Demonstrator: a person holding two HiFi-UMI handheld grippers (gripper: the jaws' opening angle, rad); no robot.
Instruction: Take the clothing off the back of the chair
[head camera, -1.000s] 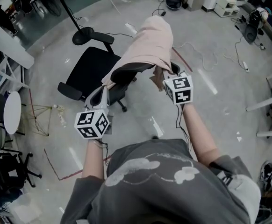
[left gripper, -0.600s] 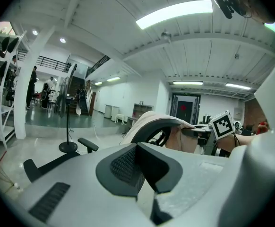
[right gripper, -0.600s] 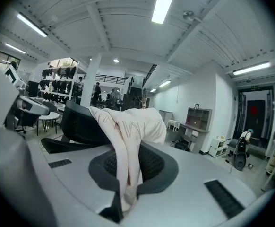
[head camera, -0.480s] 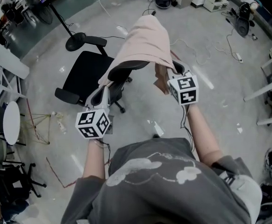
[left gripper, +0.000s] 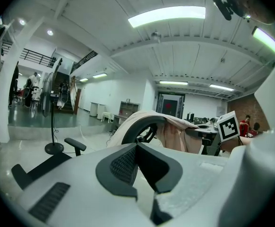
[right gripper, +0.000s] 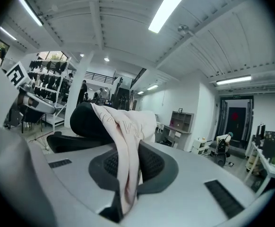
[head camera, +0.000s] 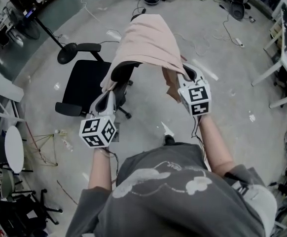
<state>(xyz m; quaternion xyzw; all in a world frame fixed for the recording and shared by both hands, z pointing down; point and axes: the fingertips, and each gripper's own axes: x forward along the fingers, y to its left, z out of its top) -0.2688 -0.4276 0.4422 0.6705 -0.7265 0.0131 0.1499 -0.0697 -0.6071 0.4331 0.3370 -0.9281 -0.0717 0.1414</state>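
Observation:
A pale pink garment (head camera: pixel 148 41) hangs over the back of a black office chair (head camera: pixel 87 80) in the head view. My right gripper (head camera: pixel 181 76) is at the garment's right hem and is shut on it. In the right gripper view a fold of the cloth (right gripper: pixel 124 150) runs down between the pads, and the chair's back (right gripper: pixel 85 122) shows behind it. My left gripper (head camera: pixel 108 95) sits by the garment's lower left corner. Its jaws (left gripper: pixel 149 190) are shut with nothing between them, and the draped garment (left gripper: pixel 177 126) lies further ahead.
A fan stand's round base (head camera: pixel 66 53) stands on the floor beyond the chair. Cables (head camera: pixel 207 38) trail across the concrete floor. A round white table (head camera: pixel 13 149) and dark chairs (head camera: pixel 15 206) are at the left, and desk legs (head camera: pixel 281 83) at the right.
My right gripper has drawn away from the chair's back with the hem in its grip, lifting that side of the garment. My left gripper has stayed where it was.

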